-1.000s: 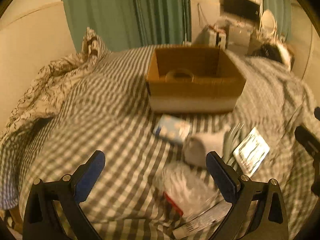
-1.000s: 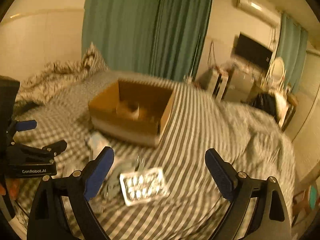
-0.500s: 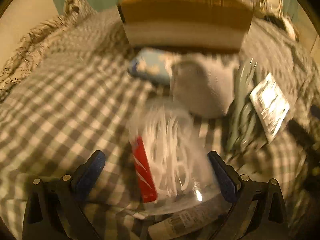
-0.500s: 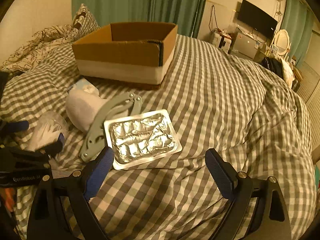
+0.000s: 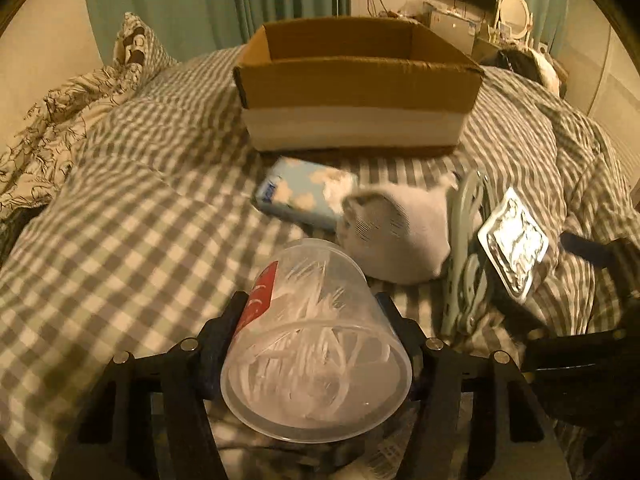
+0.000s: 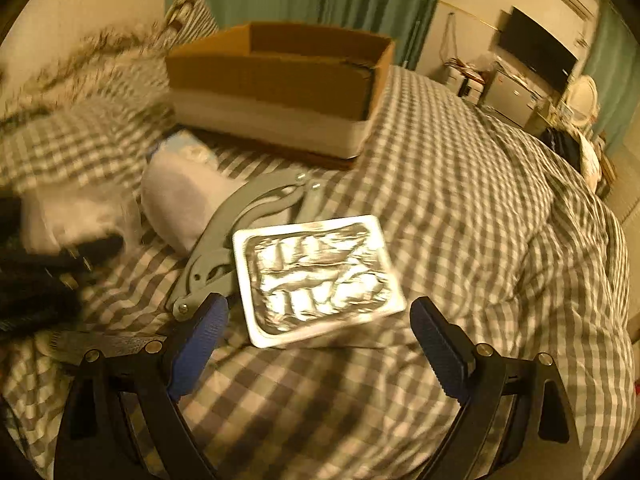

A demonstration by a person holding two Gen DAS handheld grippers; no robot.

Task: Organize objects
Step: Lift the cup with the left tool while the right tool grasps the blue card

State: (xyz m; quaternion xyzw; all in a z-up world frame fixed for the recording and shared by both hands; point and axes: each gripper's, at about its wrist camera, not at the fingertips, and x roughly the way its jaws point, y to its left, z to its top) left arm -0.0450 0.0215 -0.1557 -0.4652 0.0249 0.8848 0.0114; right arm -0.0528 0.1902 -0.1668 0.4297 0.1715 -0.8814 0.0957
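Observation:
My left gripper (image 5: pixel 314 322) is shut on a clear plastic tub of white cotton swabs (image 5: pixel 316 344) with a red label, lifted above the checked bed. Ahead stands an open cardboard box (image 5: pixel 356 92). Between them lie a blue tissue pack (image 5: pixel 300 192), a grey sock bundle (image 5: pixel 396 236), a grey-green folding tool (image 5: pixel 466 256) and a silver blister pack (image 5: pixel 514 240). My right gripper (image 6: pixel 318 330) is open just in front of the blister pack (image 6: pixel 316 276), with the folding tool (image 6: pixel 240 224), the sock bundle (image 6: pixel 184 200) and the box (image 6: pixel 280 80) beyond.
The checked duvet (image 6: pixel 480 200) covers the bed. A patterned blanket (image 5: pixel 52 120) lies at the left. Green curtains (image 5: pixel 240 0), a television (image 6: pixel 536 52) and cluttered furniture stand behind. A flat printed packet (image 6: pixel 104 344) lies by the right gripper's left finger.
My left gripper dropped over the swab tub, closed on it and lifted it. My right gripper moved down and forward, close to the blister pack, staying open.

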